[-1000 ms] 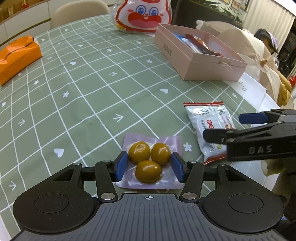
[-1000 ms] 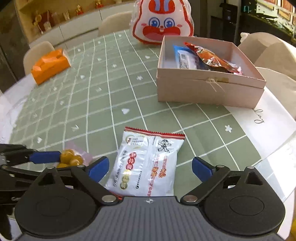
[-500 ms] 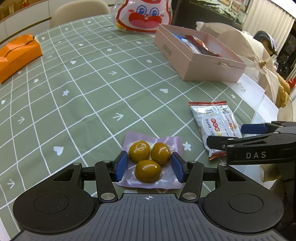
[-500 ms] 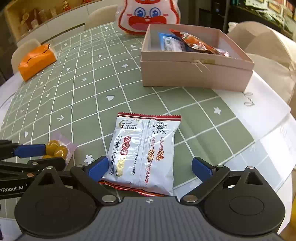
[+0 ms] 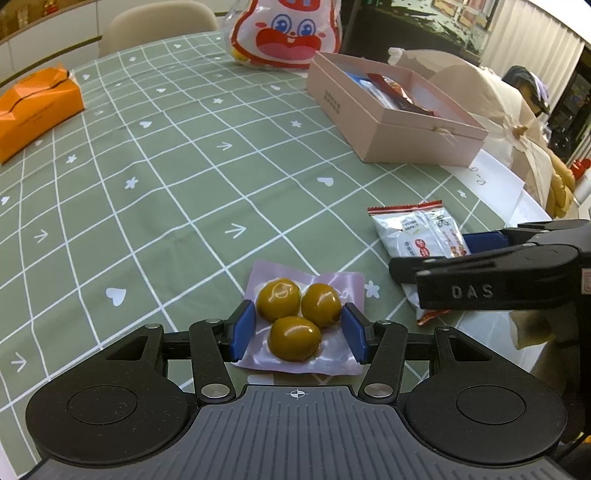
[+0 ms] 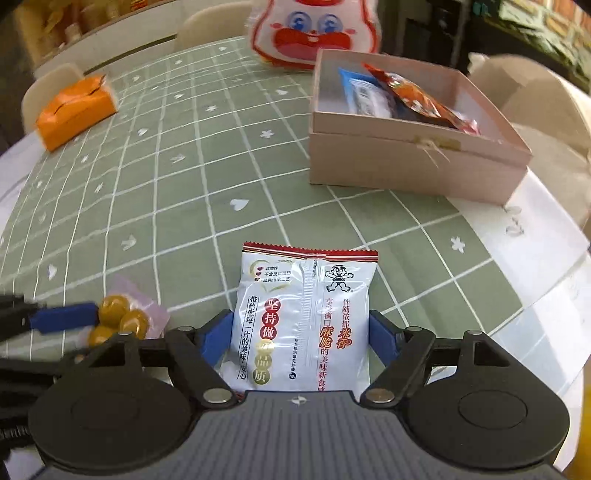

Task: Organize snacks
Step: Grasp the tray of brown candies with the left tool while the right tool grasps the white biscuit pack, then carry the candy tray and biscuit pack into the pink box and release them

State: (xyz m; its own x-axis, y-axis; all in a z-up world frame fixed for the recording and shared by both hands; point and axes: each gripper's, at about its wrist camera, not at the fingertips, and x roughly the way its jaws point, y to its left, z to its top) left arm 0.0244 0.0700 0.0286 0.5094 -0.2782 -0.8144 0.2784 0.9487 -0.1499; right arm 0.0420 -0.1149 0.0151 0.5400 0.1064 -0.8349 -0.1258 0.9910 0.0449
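A clear packet of three yellow-brown balls (image 5: pixel 295 317) lies on the green checked tablecloth (image 5: pixel 166 192), and my left gripper (image 5: pixel 297 326) is shut on it, blue pads against both sides. To its right lies a white snack packet (image 6: pixel 303 317) with red ends. My right gripper (image 6: pixel 301 334) straddles that packet's near half. Its jaws are closing and the pads have just reached the packet's edges, which do not buckle. In the left wrist view the right gripper's fingers (image 5: pixel 480 291) cover part of the white packet (image 5: pixel 417 230). An open pink box (image 6: pixel 406 166) holding snacks stands beyond.
A big red-and-white bunny bag (image 5: pixel 284 33) stands at the far edge beside the pink box (image 5: pixel 388 136). An orange carton (image 5: pixel 33 107) lies far left. White paper (image 6: pixel 535 236) and the table's rim are close on the right. Chairs stand around the table.
The right gripper has come forward over the white packet and its jaws have narrowed from wide to the packet's edges. The left gripper and its packet have not moved.
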